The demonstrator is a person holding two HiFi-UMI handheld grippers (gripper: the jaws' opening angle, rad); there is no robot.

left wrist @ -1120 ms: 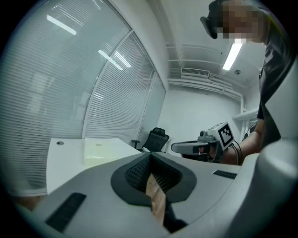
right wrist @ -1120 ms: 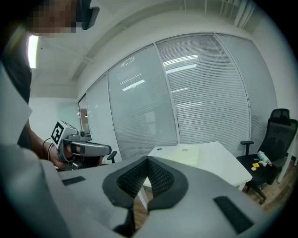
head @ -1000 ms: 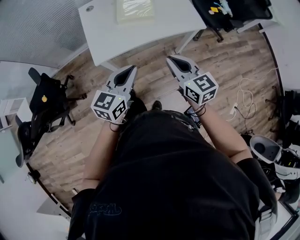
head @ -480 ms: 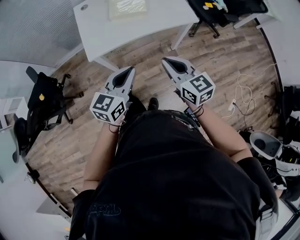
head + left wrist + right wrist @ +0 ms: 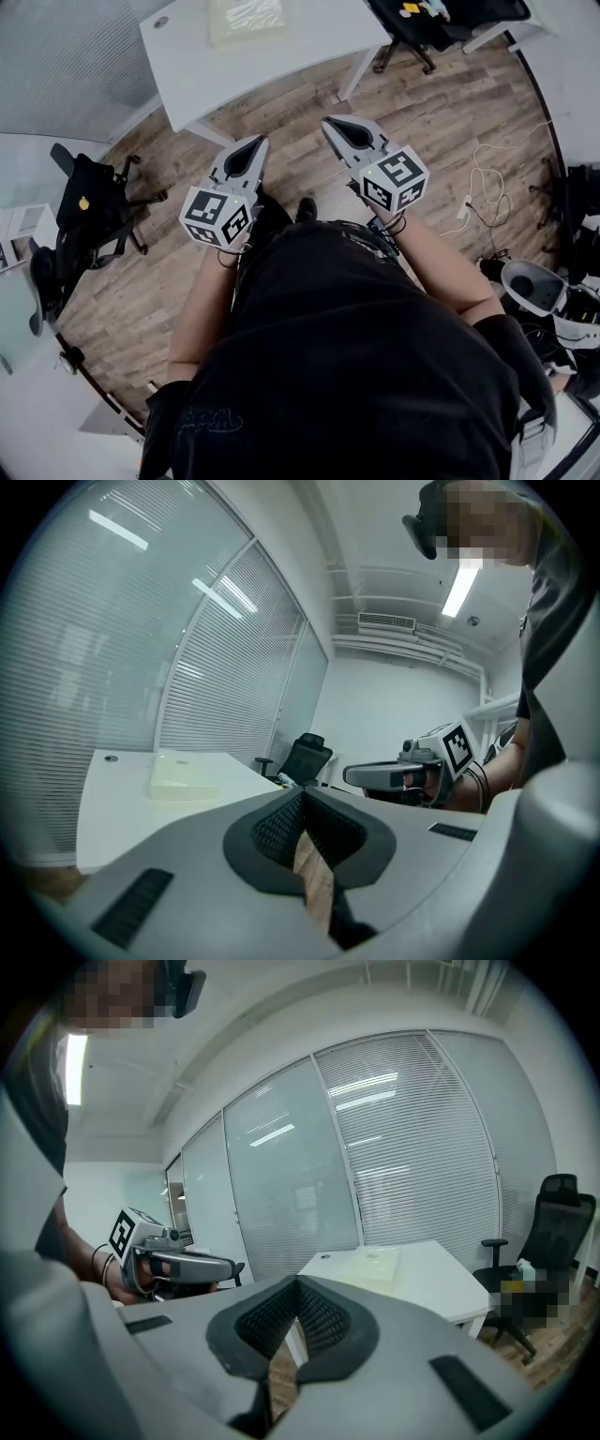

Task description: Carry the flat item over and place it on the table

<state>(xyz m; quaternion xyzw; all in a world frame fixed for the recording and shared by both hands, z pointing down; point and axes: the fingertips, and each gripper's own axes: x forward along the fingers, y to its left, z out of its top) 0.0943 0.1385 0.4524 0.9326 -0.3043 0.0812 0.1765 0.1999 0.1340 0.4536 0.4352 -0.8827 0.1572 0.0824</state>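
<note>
A pale yellow flat item (image 5: 246, 17) lies on the white table (image 5: 234, 70) at the top of the head view, well ahead of both grippers. In the left gripper view the flat item (image 5: 183, 778) rests on the table (image 5: 108, 808) to the left; in the right gripper view the flat item (image 5: 370, 1262) lies straight ahead on the table (image 5: 427, 1283). My left gripper (image 5: 254, 143) and right gripper (image 5: 330, 125) are held side by side over the wooden floor, both shut with nothing between the jaws. Each gripper shows in the other's view, the right gripper (image 5: 375, 775) and the left gripper (image 5: 192, 1265).
A black office chair (image 5: 89, 202) stands at the left, and another black chair (image 5: 441, 23) with small items on it at the top right. White cables (image 5: 483, 192) lie on the floor at the right. Glass walls with blinds stand behind the table.
In the head view the table and floor have slid a little up and to the left. Both grippers stay shut and keep the same pose in front of the person.
</note>
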